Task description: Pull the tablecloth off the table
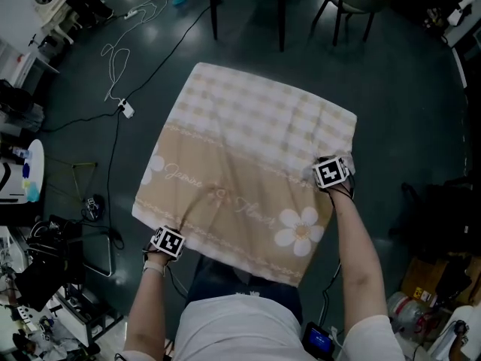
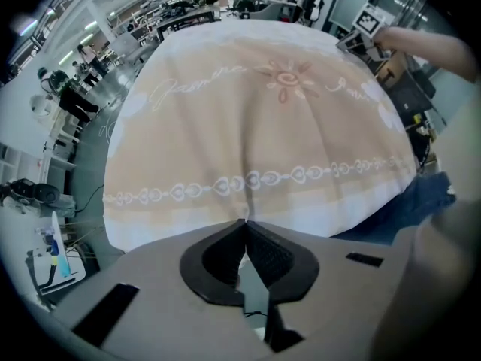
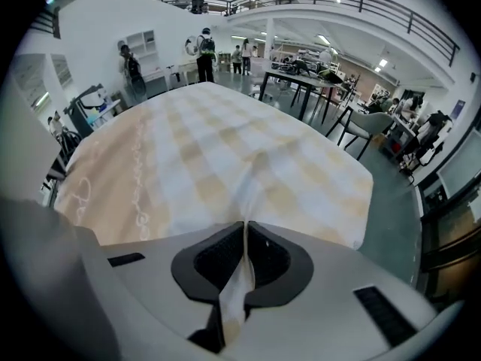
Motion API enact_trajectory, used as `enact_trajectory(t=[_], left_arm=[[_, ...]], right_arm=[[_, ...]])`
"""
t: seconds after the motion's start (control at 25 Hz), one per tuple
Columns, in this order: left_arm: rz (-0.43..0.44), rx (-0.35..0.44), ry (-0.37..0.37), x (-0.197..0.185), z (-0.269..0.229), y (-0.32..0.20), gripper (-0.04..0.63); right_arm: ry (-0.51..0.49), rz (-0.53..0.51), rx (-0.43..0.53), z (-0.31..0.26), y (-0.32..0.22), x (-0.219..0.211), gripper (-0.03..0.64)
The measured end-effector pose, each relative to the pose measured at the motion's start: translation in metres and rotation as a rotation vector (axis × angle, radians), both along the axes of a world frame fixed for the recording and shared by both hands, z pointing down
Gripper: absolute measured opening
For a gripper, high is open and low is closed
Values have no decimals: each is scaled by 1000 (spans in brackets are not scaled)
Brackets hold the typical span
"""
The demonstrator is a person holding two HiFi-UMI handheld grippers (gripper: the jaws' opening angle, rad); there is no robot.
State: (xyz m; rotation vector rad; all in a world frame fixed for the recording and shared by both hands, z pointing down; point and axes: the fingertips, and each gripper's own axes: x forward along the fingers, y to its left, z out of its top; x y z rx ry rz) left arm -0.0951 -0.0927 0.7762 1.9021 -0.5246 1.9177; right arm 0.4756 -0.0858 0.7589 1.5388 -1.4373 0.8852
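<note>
1. My left gripper (image 2: 245,235) is clenched on the near left hem of the tablecloth (image 1: 248,164); creases run into the closed jaws.
2. My right gripper (image 3: 245,235) is clamped on the right edge, and a strip of cloth shows between the pads.
3. The tablecloth lies spread over the table, hiding it completely.
4. I judge the fabric light, soft and limp. It should bunch and slide, so hem grips suit it.
5. Pattern: pale checks on the far part, a beige near band, a white daisy (image 1: 299,230).
</note>
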Motion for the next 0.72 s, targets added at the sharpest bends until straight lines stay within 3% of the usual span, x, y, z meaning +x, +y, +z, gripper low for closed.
enact_trajectory(t=[0.48,0.72], left_arm=[[212,-139,-18,1,1,6,15],[278,-208,47,0,0,8,15]], right_arm=[[-73,-12,-49,2,1,-103,29],[-113,2,-62,4,12,-156,28]])
